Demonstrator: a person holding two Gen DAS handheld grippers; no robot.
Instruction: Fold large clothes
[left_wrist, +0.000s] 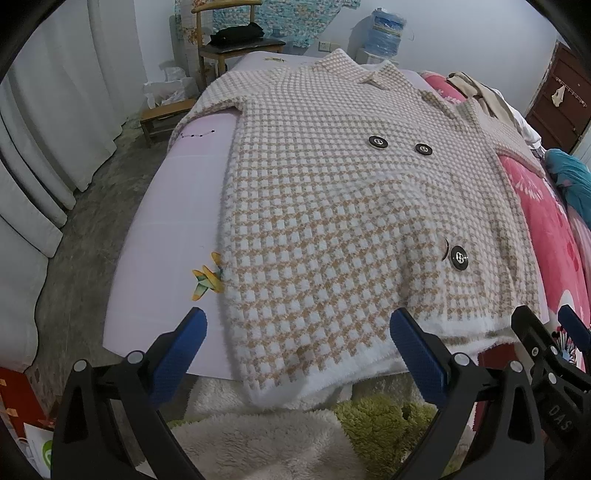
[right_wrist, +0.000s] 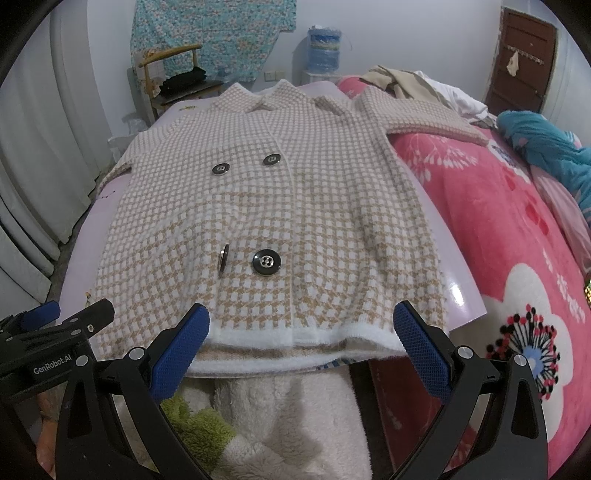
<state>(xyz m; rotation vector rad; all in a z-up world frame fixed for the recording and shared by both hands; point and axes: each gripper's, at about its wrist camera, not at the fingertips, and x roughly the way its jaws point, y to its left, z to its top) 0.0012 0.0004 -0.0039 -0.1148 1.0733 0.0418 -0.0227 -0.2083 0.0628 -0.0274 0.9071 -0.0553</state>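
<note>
The left tool (left_wrist: 297, 354) is hovering with its blue pads spread wide apart, grasping nothing, just off the near edge of the bed (left_wrist: 159, 236). Between its pads, the white hem at the near left corner of the houndstooth coat (left_wrist: 332, 206) is drooping over that edge. The right tool (right_wrist: 301, 338) is hanging released in the same way, its pads splayed to either side of the hem's middle and right part, close to the fabric but not touching it. Each tool is showing in the other's view: the right tool's black frame is sitting at the right margin of the left wrist view, the left tool's at the left margin of the right wrist view.

The coat is lying front up and spread flat on the lilac sheet, collar pointing toward the far edge, hem toward the tools. Four dark buttons (right_wrist: 264, 262) are sitting on its front in two pairs; one of the near pair is standing on edge. Its left sleeve is trailing off toward the left edge of the bed, and its right sleeve is stretching out over the pink floral blanket (right_wrist: 517, 236) covering the right side. A fluffy white and green garment (right_wrist: 288, 424) is filling the space below the near edge. A wooden chair (left_wrist: 236, 40) is standing beyond the far left corner.
</note>
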